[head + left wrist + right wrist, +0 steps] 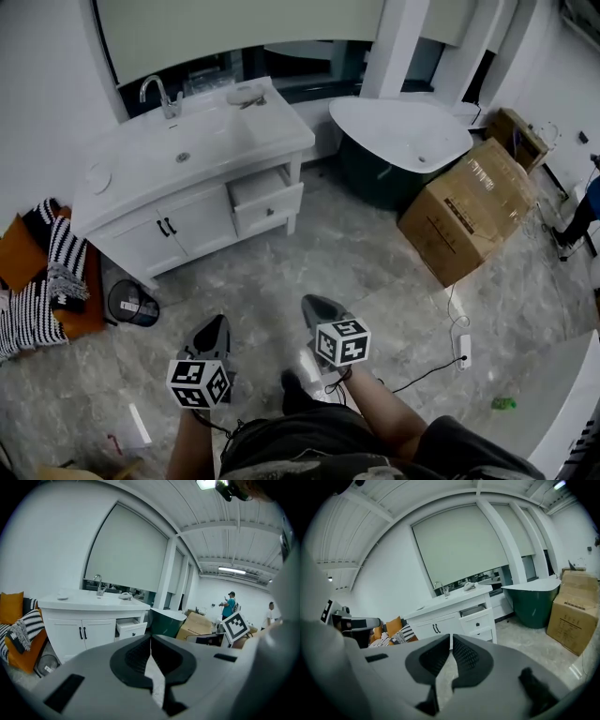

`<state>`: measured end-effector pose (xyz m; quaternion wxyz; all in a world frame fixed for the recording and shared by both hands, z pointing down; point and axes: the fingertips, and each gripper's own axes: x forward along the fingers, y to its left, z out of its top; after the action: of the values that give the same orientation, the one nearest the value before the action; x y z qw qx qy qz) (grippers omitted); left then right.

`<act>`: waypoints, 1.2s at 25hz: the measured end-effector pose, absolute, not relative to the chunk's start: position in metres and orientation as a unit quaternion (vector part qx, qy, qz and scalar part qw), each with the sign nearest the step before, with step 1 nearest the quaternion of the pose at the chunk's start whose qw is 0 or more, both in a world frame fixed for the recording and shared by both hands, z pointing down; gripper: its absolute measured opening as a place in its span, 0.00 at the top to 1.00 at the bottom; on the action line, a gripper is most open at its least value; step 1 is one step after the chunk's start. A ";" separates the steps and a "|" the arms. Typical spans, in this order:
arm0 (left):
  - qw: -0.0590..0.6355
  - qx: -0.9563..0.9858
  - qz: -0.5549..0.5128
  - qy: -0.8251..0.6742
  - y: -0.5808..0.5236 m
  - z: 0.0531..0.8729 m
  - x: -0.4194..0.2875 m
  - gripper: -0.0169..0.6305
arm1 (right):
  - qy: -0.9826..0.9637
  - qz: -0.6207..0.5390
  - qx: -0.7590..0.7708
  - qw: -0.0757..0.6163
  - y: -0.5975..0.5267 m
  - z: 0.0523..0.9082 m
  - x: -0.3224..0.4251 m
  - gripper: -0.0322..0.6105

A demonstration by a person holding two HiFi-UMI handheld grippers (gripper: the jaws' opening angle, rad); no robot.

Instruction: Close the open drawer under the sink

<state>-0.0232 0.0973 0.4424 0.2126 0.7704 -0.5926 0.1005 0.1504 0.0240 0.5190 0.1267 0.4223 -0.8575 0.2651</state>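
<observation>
Drawer (267, 199) open and well away, left gripper (218, 323) and right gripper (312, 305) both clenched empty; off-centre push could skew it, jamming half-shut.

Fixtures:
- 1 white vanity cabinet (112, 211)
- 1 white oval basin (202, 131)
- 1 chrome tap (161, 94)
- 2 white cabinet doors (202, 220)
- 2 black bar handles (168, 226)
- 2 white drawers (477, 619), of which 1 is open and 1 shut
- 1 dark green bathtub with white rim (403, 131)

Loose goods:
- 2 brown cardboard boxes (469, 211)
- 1 white power strip (464, 349)

Tools:
- 2 grey two-jaw grippers, namely left gripper (218, 323) and right gripper (311, 305)
- 2 square-marker cubes (199, 382)

People in the background (229, 604): 2.
</observation>
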 end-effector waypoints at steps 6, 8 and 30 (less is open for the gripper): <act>0.229 0.733 0.080 -0.635 0.063 0.445 -0.049 0.95 | -0.868 0.244 0.409 0.140 -0.022 0.524 0.151 0.90; 0.224 0.734 0.090 -0.635 0.057 0.447 -0.050 0.95 | -0.867 0.241 0.413 0.140 -0.032 0.524 0.153 0.90; 0.264 0.752 0.117 -0.593 -0.092 0.517 -0.097 0.95 | -0.839 0.289 0.426 0.175 -0.153 0.575 0.091 0.69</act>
<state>-0.0966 -0.0919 0.5174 0.2643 0.7516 -0.5930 0.1169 0.0913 -0.1527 0.5747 0.1752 0.4260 -0.8393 0.2888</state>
